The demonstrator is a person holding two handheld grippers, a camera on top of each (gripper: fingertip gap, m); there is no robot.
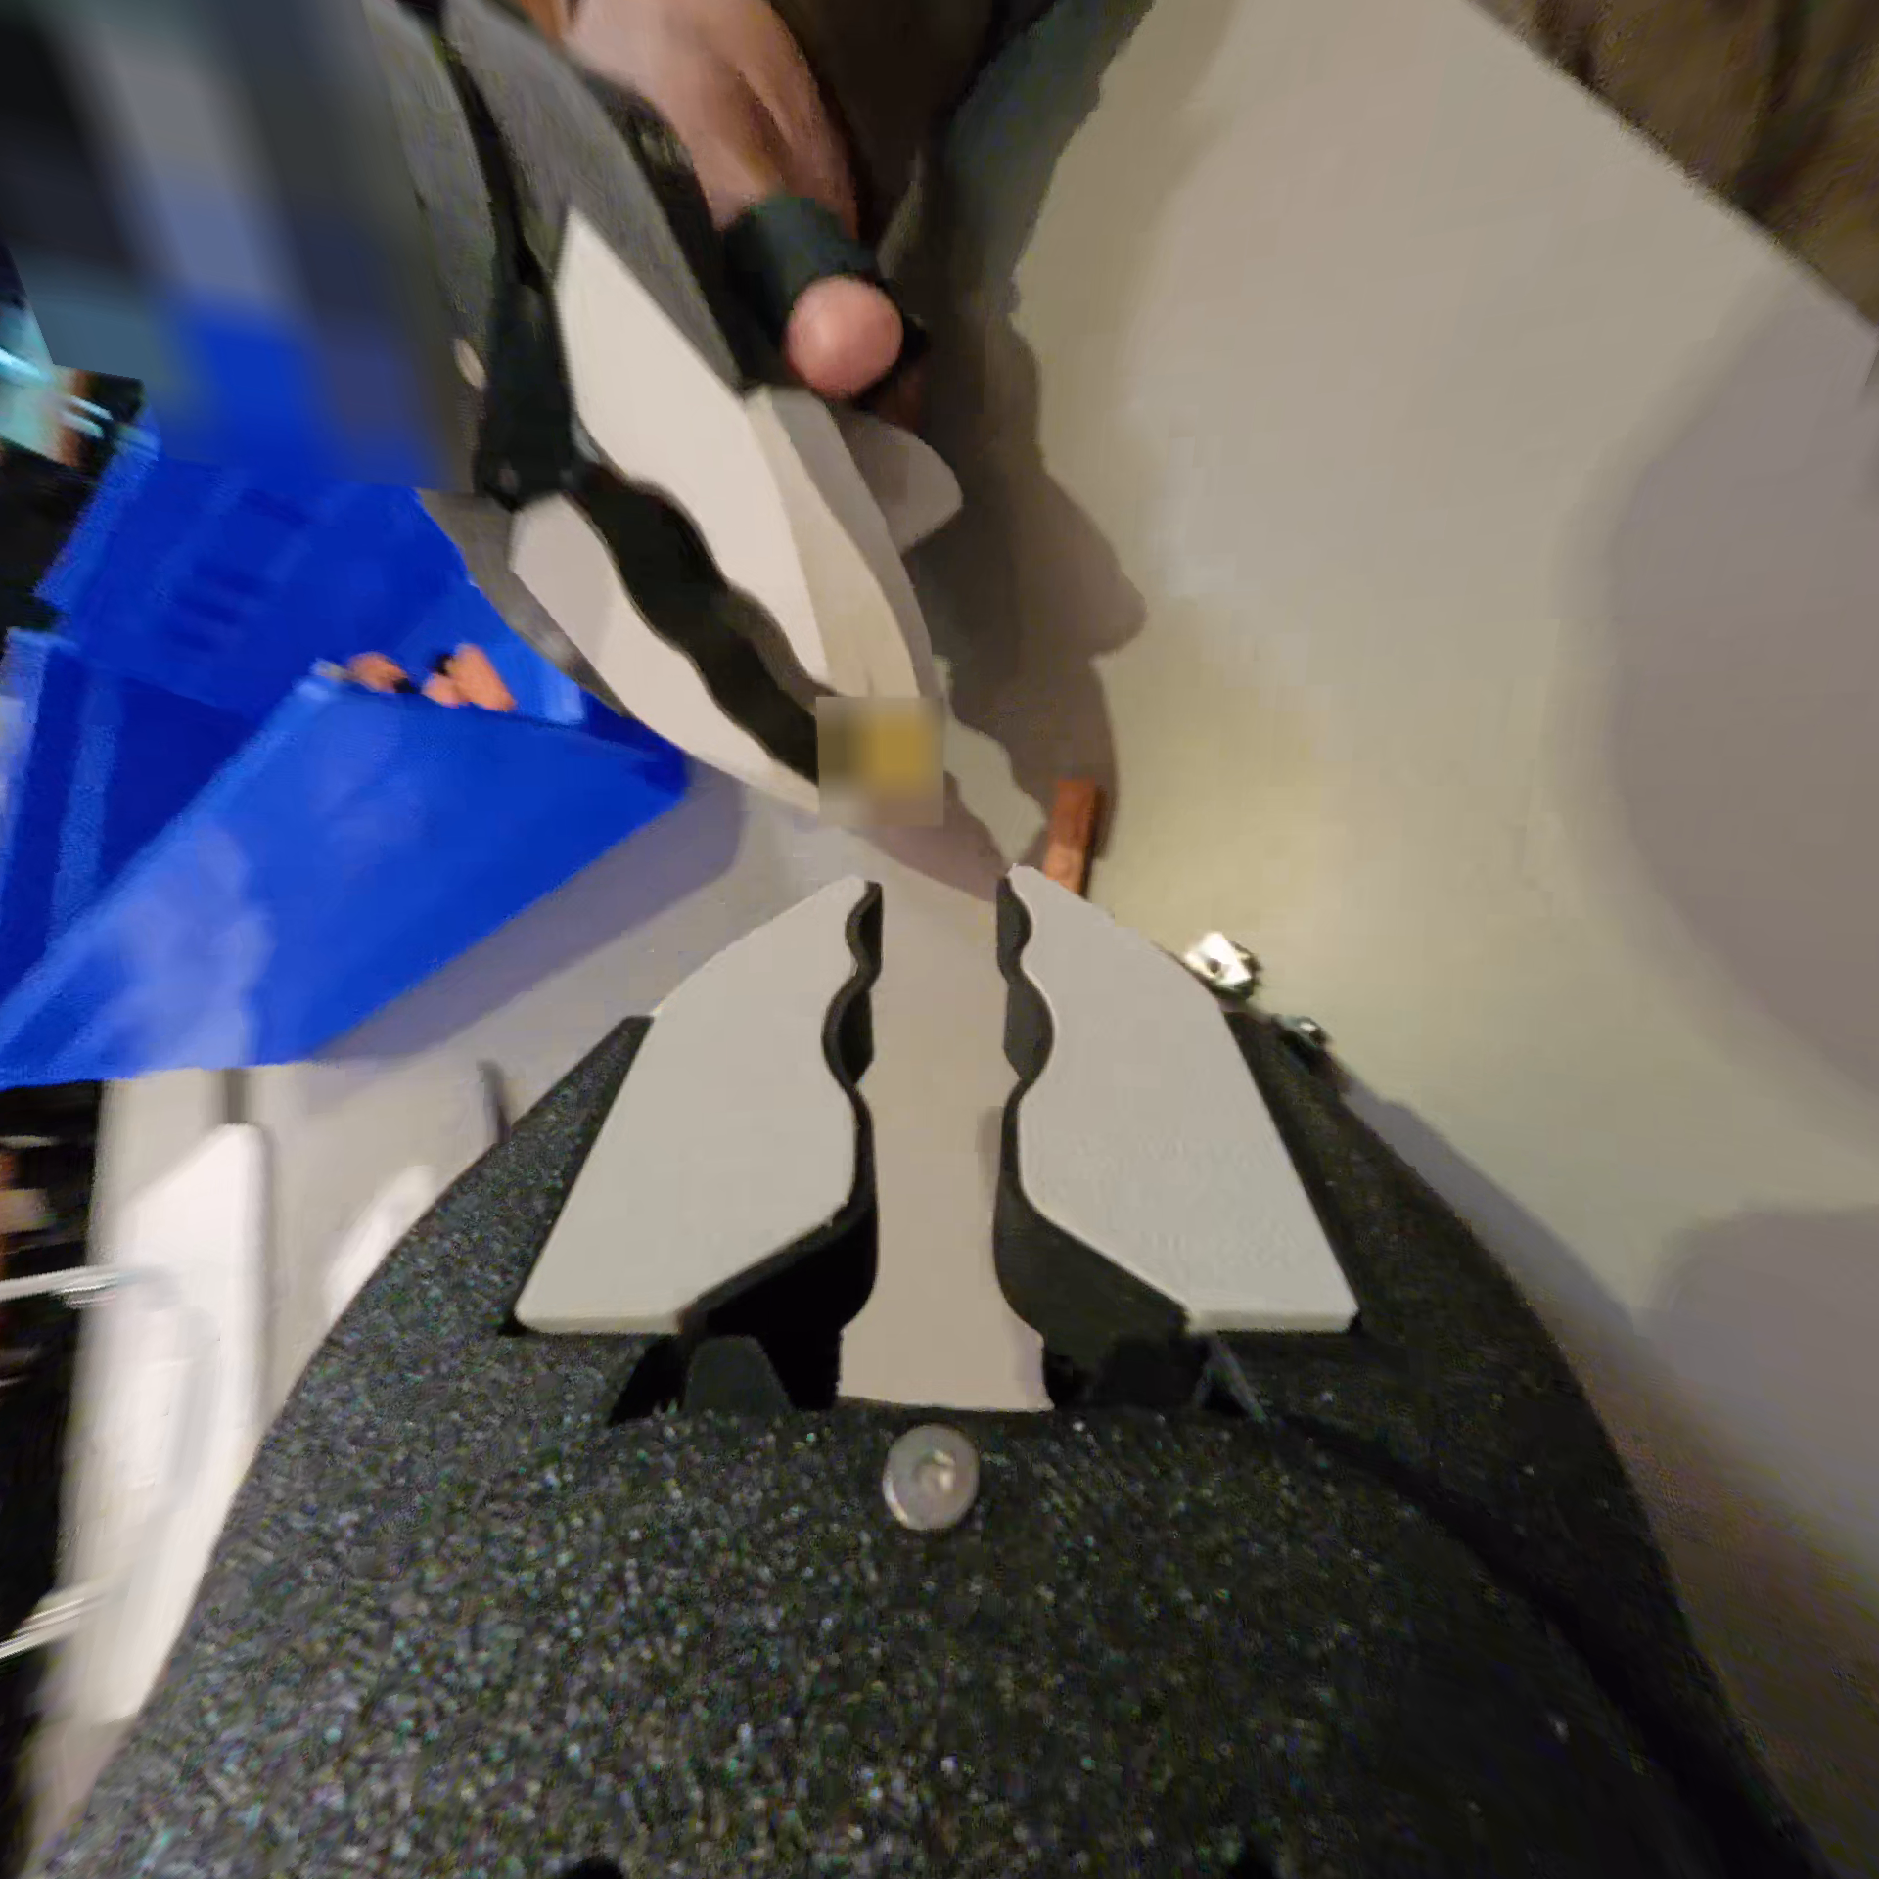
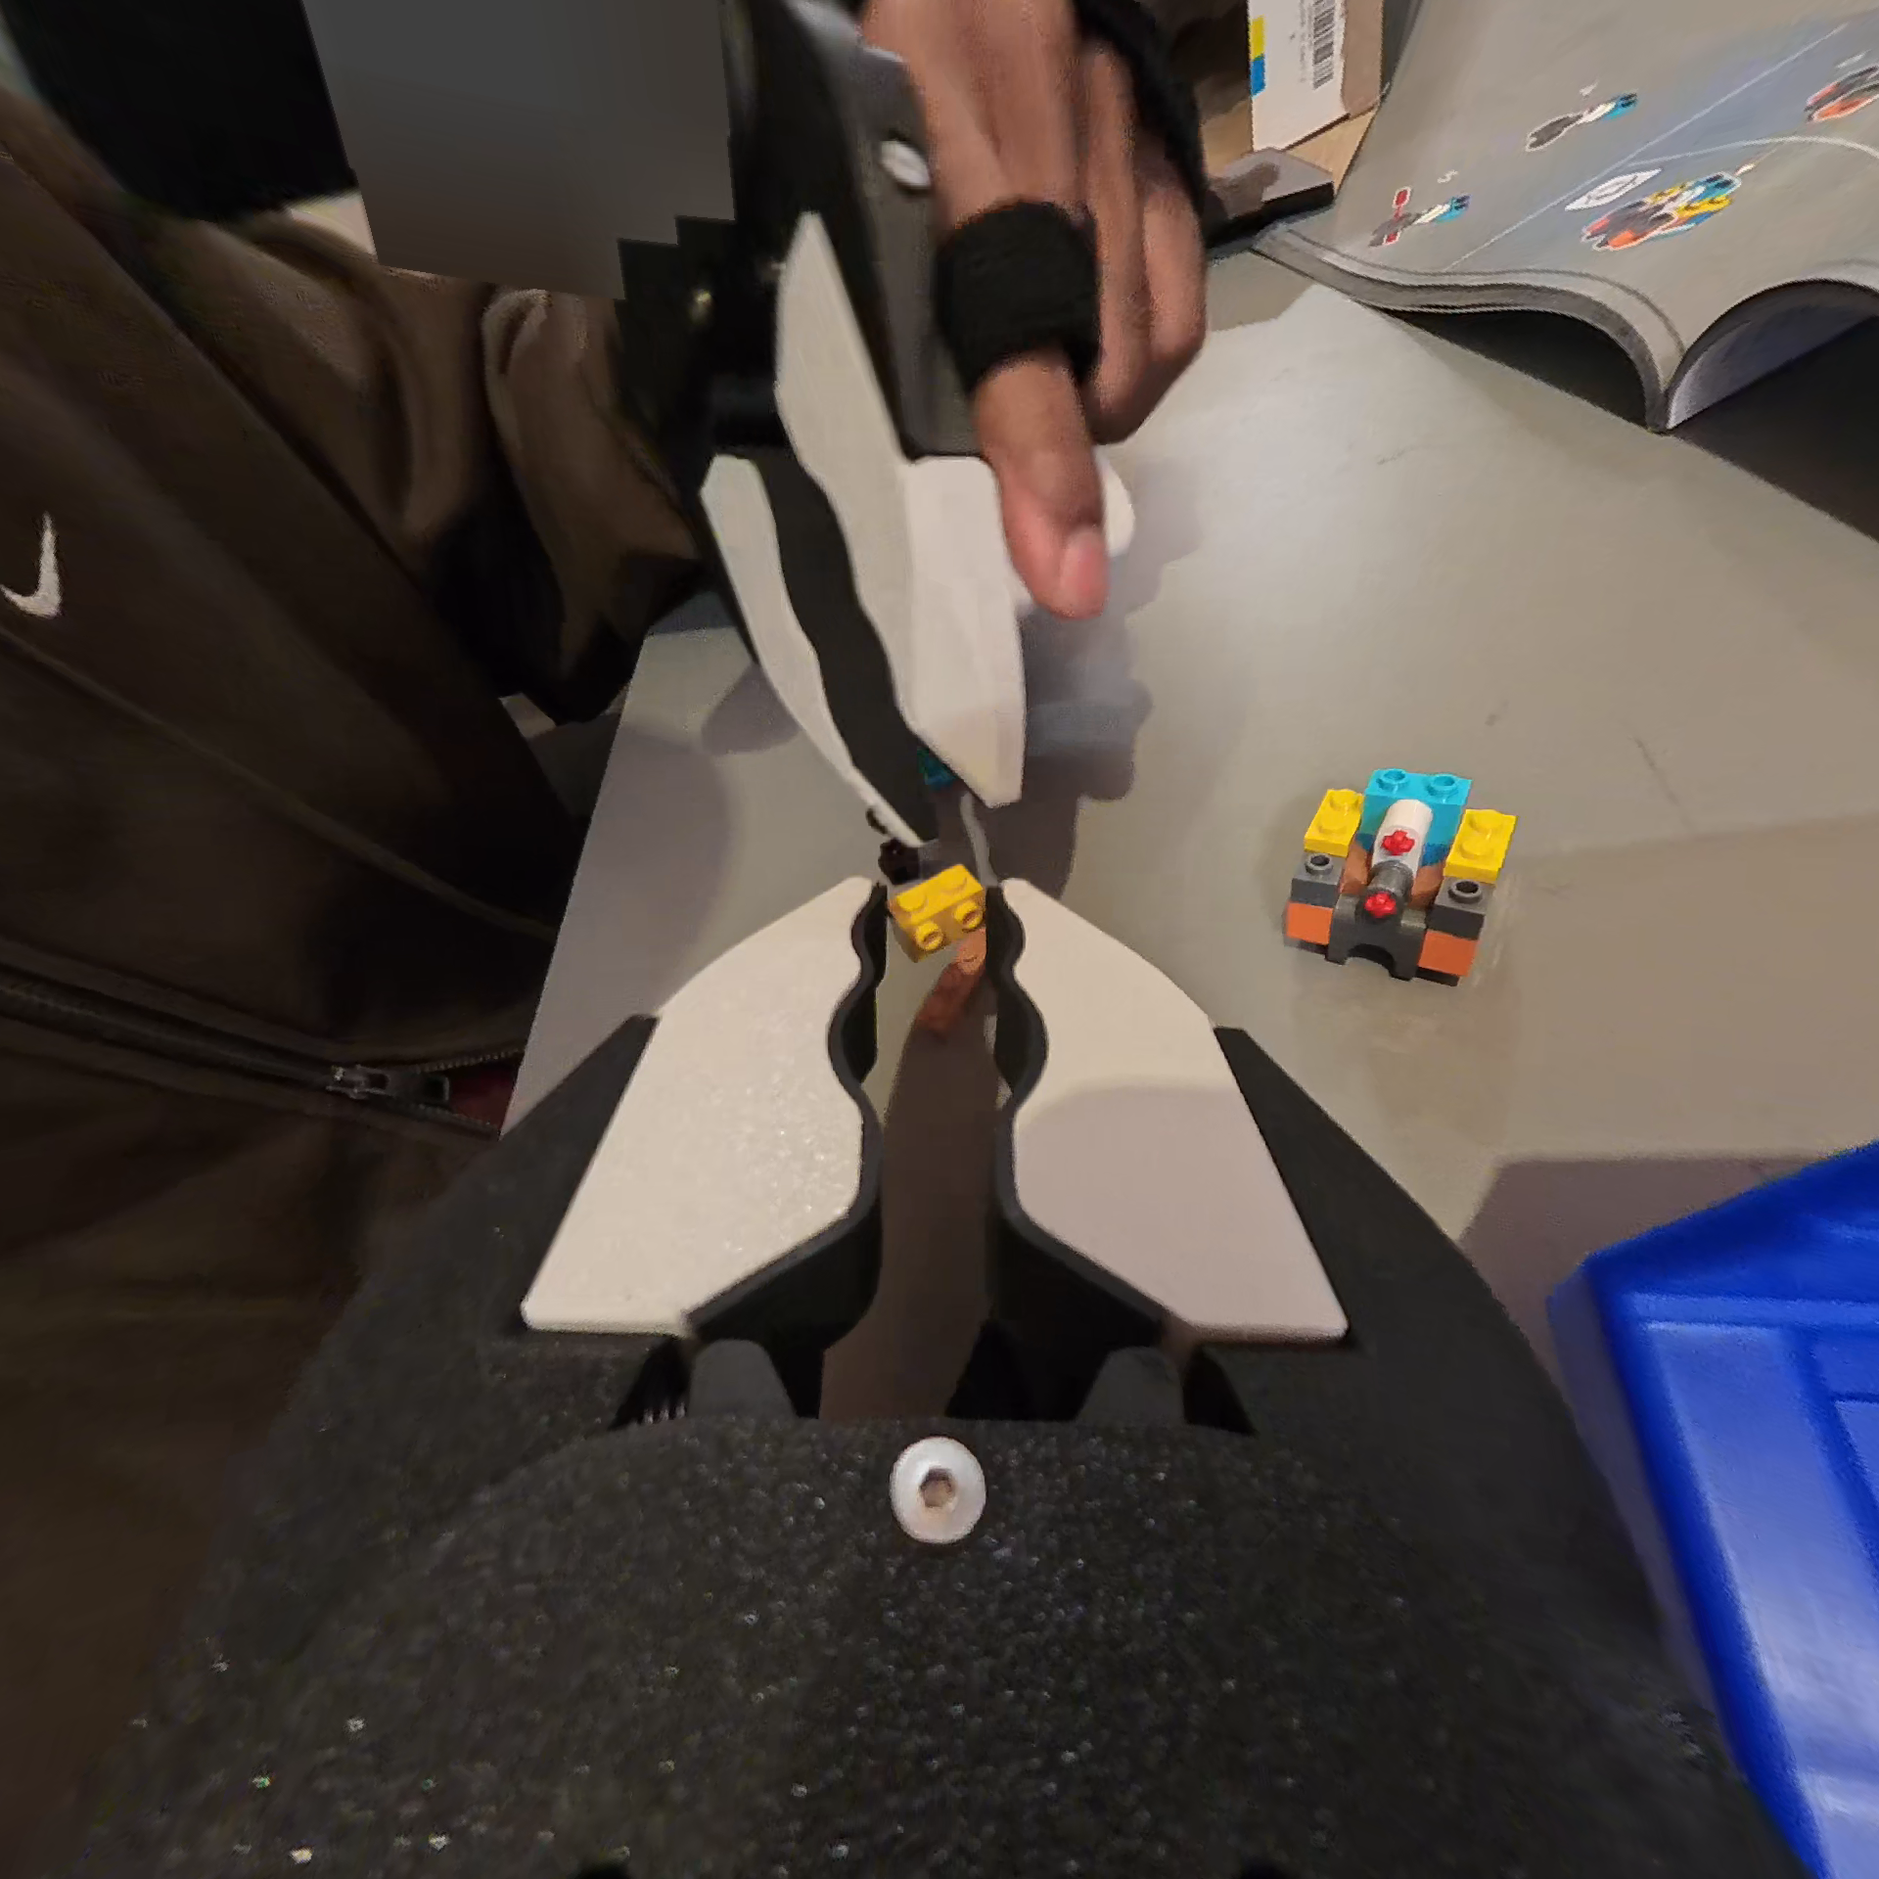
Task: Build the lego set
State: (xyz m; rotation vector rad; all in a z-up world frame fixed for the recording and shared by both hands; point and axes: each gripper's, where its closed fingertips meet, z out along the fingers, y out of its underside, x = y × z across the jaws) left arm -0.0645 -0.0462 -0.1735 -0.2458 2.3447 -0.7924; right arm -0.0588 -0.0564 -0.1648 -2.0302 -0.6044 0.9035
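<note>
right gripper point(image 2: 937, 920): its grey fingers were closed narrow on a small yellow two-stud lego brick point(image 2: 936, 910), pinched right at the tips; the studs faced back toward the wrist camera.
brown piece point(image 2: 953, 991): a small brown lego part hung just under the yellow brick, touching it, between the same fingers; whether it was clipped on or only caught there could not be told.
left gripper point(image 2: 930, 813): it came in from above and beyond, its tips just beside the yellow brick; a bit of teal and something dark showed at those tips. in the left wrist view its fingers point(image 1: 773, 1017) stood a narrow gap apart with nothing clear between them, so whether it held a part i could not tell.
key relation: the yellow brick lay straight ahead of the right fingers, its long axis across the gap from pad to pad, and the left tips sat directly over it; the two grippers met tip to tip above the grey tabletop point(image 2: 1322, 569), so the join looked to be a short press downward from the left side.
built model point(image 2: 1393, 880): a small lego assembly of yellow, teal, orange and dark grey bricks stood on the table, well apart to the right.
surroundings: an open instruction booklet point(image 2: 1586, 203) lay further back; a blue plastic bin point(image 2: 1749, 1423) sat near the right gripper.
</note>
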